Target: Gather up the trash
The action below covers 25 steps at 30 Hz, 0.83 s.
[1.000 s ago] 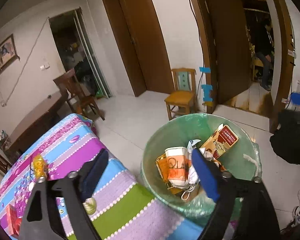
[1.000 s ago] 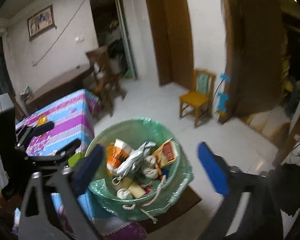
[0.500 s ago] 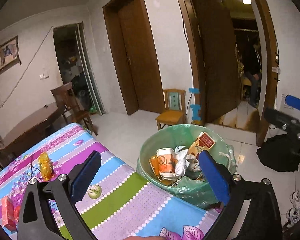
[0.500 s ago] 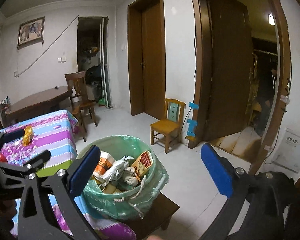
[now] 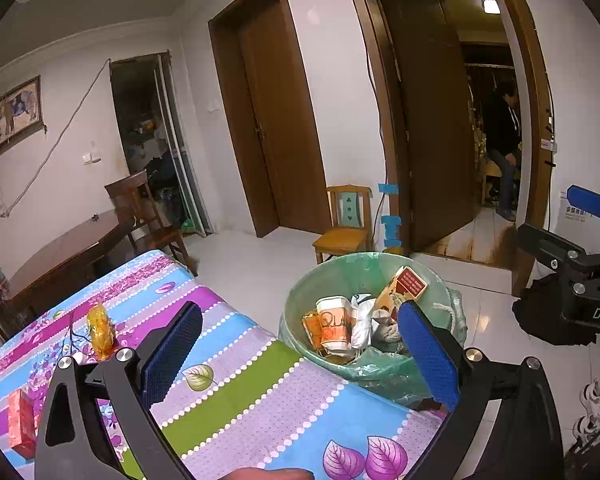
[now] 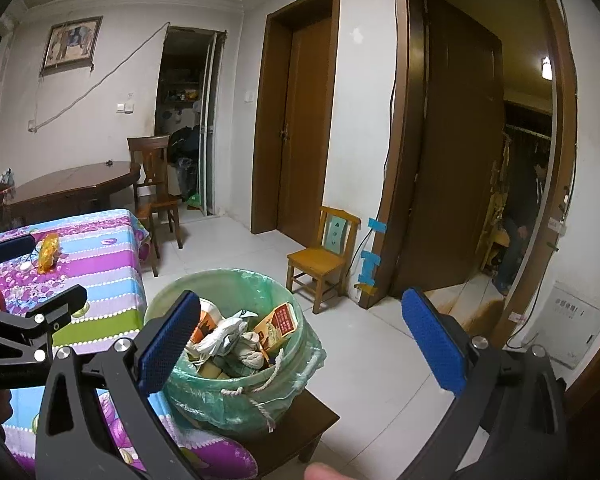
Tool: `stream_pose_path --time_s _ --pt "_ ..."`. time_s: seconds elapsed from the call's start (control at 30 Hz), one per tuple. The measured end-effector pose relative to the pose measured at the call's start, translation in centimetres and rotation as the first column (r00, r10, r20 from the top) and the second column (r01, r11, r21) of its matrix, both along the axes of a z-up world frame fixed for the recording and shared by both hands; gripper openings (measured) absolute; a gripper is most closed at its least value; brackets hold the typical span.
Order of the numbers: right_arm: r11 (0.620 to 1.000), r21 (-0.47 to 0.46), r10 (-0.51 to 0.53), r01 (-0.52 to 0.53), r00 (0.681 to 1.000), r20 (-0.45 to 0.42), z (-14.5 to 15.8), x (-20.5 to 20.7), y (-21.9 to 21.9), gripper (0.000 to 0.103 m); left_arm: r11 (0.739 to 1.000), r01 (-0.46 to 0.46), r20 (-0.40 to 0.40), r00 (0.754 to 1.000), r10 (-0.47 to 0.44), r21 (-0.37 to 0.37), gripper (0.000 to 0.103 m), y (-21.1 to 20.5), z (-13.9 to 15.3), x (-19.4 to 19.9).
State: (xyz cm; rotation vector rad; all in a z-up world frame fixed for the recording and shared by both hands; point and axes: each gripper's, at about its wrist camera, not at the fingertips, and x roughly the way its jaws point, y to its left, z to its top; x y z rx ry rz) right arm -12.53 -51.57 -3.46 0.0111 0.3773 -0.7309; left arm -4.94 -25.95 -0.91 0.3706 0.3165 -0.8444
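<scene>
Your left gripper point(image 5: 296, 354) stands fully spread, blue pads wide apart, nothing between them; it sits low in the left wrist frame over the striped, leaf-printed tablecloth point(image 5: 228, 392). Your right gripper point(image 6: 300, 344) is likewise released and holds nothing, its two blue pads framing the bin in the lower middle of the right wrist frame.

The trash bin point(image 5: 300, 304), lined with a pale green bag, is centre-right in the left wrist view, just past the table edge. In the right wrist view it rests on a low dark stool point(image 6: 312, 428), touching the table's side. Trash inside: an orange-and-white paper cup point(image 5: 334, 326), a crumpled white wrapper point(image 5: 360, 320), and a red-and-tan carton point(image 5: 404, 286) leaning on the far rim. A white drawstring point(image 6: 260, 404) hangs over the near rim.

Not yet in the bin, on the cloth: a crinkled yellow-orange wrapper point(image 5: 100, 328), left of centre, and a red box point(image 5: 20, 420) at the lower left edge.

Your right gripper's arm also shows at the right edge of the left wrist frame, and your left one at the left edge of the right wrist frame.

Background: a small yellow chair point(image 6: 320, 256) by the closed brown door, a dark round table point(image 6: 72, 184) upper left, a person point(image 5: 504, 152) in the open doorway, upper right.
</scene>
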Motion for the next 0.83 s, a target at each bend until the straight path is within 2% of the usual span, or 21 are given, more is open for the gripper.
stream_pose_path --time_s 0.2,0.3,0.5,0.57,0.7,0.83 --pt "1.0 0.011 -0.008 0.008 1.0 -0.001 -0.2 -0.2 -0.2 0.097 1.0 0.015 -0.018 1.0 -0.015 -0.002 0.098 -0.3 0.1 0.1" --pt "1.0 0.02 -0.012 0.012 1.0 0.004 -0.2 -0.4 -0.4 0.097 0.999 0.03 -0.007 1.0 -0.03 -0.031 0.098 -0.1 0.0 -0.1" --pt "1.0 0.026 -0.016 0.016 1.0 0.012 -0.1 -0.6 -0.5 0.097 0.998 0.055 -0.018 0.998 -0.055 -0.034 0.094 -0.2 0.0 -0.6" --pt "1.0 0.024 -0.017 0.017 1.0 0.01 -0.2 -0.6 -0.6 0.097 0.998 0.053 -0.007 0.999 -0.053 -0.025 0.094 -0.3 0.0 -1.0" --pt "0.999 0.026 -0.028 0.028 1.0 0.013 -0.3 -0.9 -0.7 0.097 0.999 0.039 -0.061 0.997 -0.039 -0.005 0.094 -0.6 0.1 -0.7" --pt "0.999 0.029 -0.035 0.034 0.999 0.016 -0.5 -1.0 -0.6 0.097 1.0 0.013 -0.029 1.0 -0.013 -0.001 0.094 -0.7 0.2 -1.0"
